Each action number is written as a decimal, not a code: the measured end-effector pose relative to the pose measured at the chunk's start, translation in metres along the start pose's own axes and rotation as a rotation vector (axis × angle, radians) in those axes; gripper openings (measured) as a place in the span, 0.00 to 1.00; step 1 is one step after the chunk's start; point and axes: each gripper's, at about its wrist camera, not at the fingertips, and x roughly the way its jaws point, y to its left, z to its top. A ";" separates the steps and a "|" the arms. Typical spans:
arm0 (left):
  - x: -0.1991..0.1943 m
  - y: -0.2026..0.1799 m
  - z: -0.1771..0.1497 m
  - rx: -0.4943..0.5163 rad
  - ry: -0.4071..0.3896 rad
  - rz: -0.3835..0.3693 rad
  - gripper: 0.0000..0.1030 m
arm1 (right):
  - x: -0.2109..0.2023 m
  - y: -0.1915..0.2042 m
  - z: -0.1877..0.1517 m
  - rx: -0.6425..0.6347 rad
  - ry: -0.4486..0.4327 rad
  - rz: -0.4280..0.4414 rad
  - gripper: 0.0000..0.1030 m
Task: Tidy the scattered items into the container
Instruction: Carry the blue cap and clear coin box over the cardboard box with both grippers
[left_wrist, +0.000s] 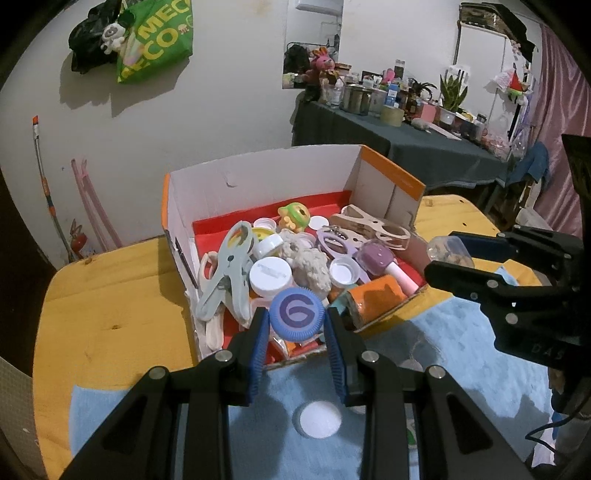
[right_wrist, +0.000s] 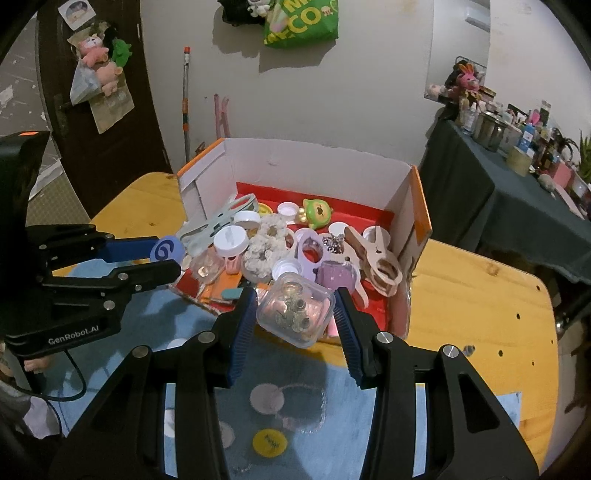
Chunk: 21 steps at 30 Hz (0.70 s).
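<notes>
Cardboard box (left_wrist: 258, 177) with orange edges and a red floor is sitting on the yellow wooden table (left_wrist: 110, 295), and I am seeing it crowded: a grey-blue clothes peg (left_wrist: 229, 273), a white jar lid (left_wrist: 270, 275), a cream scrunchie (left_wrist: 312, 264), a green toy figure (left_wrist: 294, 216), a purple cutout (right_wrist: 312, 245), a wooden peg (right_wrist: 380, 258) and an orange roll (left_wrist: 376, 299) near the front corner.

I am holding my left gripper (left_wrist: 295, 328) just over the box's near edge, its blue-padded fingers pinching a blue round cap (left_wrist: 296, 314) marked with a purple swirl; the cap is sitting squarely between the pads, above the pile. My right gripper (right_wrist: 295, 314) is clamping a clear square jar (right_wrist: 295, 314) filled with small brownish bits, tilted, hanging over the box's near right corner.

Below both grippers a light blue cloth (left_wrist: 424, 369) is covering the table's near side, with a white disc (left_wrist: 319, 419), a yellow disc (right_wrist: 269, 443) and a thin chain (right_wrist: 314, 410) lying loose on it, outside the box.
</notes>
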 end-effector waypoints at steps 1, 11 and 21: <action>0.003 0.001 0.001 -0.002 0.003 0.001 0.31 | 0.002 -0.001 0.001 0.001 0.001 0.001 0.40; 0.036 0.005 0.007 -0.015 0.021 0.029 0.31 | 0.042 -0.009 0.012 0.022 0.039 0.008 0.40; 0.060 0.015 0.007 -0.030 0.044 0.048 0.31 | 0.066 -0.012 0.015 0.026 0.071 0.014 0.40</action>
